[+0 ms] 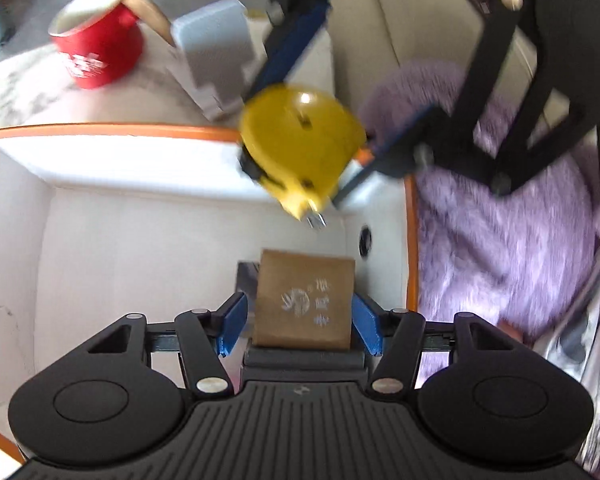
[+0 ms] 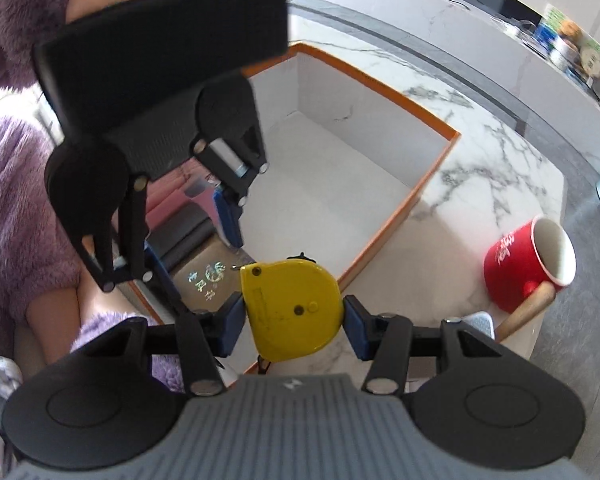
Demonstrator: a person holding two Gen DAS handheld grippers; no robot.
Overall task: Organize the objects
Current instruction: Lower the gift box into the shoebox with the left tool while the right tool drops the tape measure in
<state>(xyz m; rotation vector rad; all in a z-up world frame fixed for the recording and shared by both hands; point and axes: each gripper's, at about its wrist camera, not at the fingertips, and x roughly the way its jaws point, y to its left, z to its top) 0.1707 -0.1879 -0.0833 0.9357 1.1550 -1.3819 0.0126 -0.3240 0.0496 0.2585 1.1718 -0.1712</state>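
Observation:
My left gripper (image 1: 298, 312) is shut on a brown box with silver print (image 1: 306, 304) and holds it over the inside of a white box with an orange rim (image 1: 108, 131). My right gripper (image 2: 292, 314) is shut on a yellow tape measure (image 2: 290, 310) and holds it above the near corner of the white box (image 2: 440, 168). In the left wrist view the tape measure (image 1: 300, 144) hangs over the box's far right corner. In the right wrist view the brown box (image 2: 204, 276) shows between the left gripper's blue fingers (image 2: 230, 220).
A red mug with a wooden handle (image 1: 96, 40) (image 2: 528, 264) stands on the marble counter (image 2: 480, 152) beside the white box. A grey-white device (image 1: 216, 52) stands next to the mug. A person in a purple fleece (image 1: 500, 220) is at the right.

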